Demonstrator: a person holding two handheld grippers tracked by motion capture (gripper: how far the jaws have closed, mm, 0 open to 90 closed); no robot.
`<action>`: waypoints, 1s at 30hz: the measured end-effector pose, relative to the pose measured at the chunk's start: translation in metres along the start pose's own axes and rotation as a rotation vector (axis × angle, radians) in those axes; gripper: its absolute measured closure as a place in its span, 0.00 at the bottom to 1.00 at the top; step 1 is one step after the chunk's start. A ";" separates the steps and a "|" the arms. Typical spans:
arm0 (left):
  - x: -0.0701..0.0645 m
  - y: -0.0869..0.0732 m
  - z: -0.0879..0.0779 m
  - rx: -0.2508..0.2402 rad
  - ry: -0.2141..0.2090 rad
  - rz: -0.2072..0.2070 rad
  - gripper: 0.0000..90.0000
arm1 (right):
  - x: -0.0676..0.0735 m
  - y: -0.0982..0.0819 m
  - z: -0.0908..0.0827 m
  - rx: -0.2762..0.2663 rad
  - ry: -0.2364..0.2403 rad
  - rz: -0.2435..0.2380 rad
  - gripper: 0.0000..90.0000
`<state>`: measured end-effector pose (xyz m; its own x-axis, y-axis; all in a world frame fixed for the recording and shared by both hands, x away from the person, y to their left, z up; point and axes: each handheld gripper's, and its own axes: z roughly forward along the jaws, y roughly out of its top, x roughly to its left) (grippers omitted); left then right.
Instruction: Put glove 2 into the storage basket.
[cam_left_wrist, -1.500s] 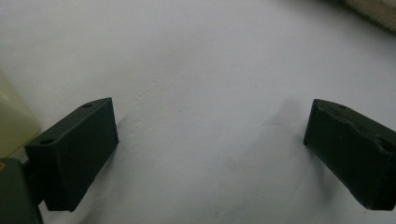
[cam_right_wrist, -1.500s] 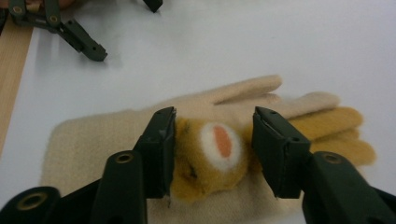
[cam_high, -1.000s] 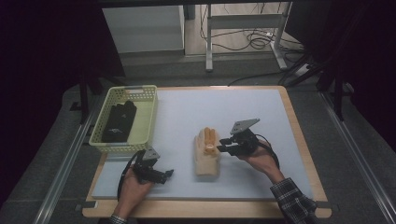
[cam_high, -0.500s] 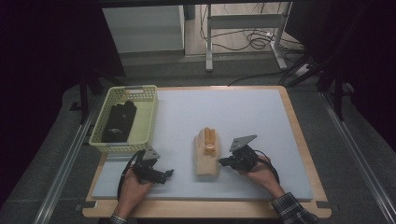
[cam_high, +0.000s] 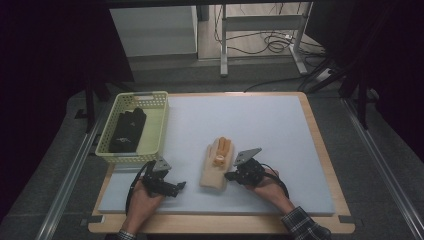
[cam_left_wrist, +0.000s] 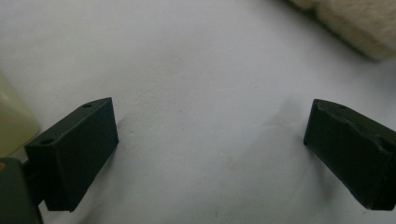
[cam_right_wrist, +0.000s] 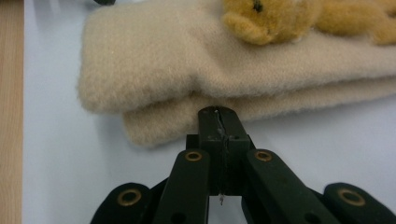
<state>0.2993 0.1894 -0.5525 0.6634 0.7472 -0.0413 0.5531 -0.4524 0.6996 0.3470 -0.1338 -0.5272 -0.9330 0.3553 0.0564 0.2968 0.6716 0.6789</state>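
A pair of beige mittens (cam_high: 214, 167) lies stacked on the pale mat (cam_high: 240, 115), with a small tan teddy bear (cam_high: 222, 149) on top. My right gripper (cam_high: 229, 176) is low at their right side, near the cuff end. In the right gripper view the right gripper (cam_right_wrist: 219, 114) has its jaws pressed together, tips touching the edge of the lower mitten (cam_right_wrist: 159, 126); no fabric is visible between them. The bear (cam_right_wrist: 275, 18) lies beyond. My left gripper (cam_high: 177, 187) rests on the mat left of the mittens. Its jaws stand wide apart over bare mat (cam_left_wrist: 210, 144).
A yellow basket (cam_high: 150, 95) holding a black glove (cam_high: 127, 130) stands at the mat's left edge, just beyond my left hand. The wooden table rim (cam_high: 325, 150) frames the mat. A corner of the beige mitten (cam_left_wrist: 355, 23) lies ahead of the left gripper.
My right hand has come down and nearer to the person, alongside the mittens toward their cuff end, and its jaws have closed. The left hand has stayed put.
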 end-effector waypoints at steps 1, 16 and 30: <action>0.000 0.000 0.000 0.000 0.000 0.000 0.03 | 0.001 0.002 0.002 -0.001 -0.002 -0.001 0.98; 0.000 0.000 0.000 0.000 0.000 0.000 0.03 | 0.011 0.028 0.032 -0.019 -0.072 0.003 0.98; 0.000 0.000 0.000 0.000 0.000 -0.001 0.03 | 0.012 0.040 0.045 -0.036 -0.086 -0.009 0.92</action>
<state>0.2993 0.1893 -0.5525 0.6629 0.7476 -0.0421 0.5538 -0.4516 0.6995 0.3572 -0.0738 -0.5325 -0.9143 0.4049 -0.0116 0.2796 0.6514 0.7053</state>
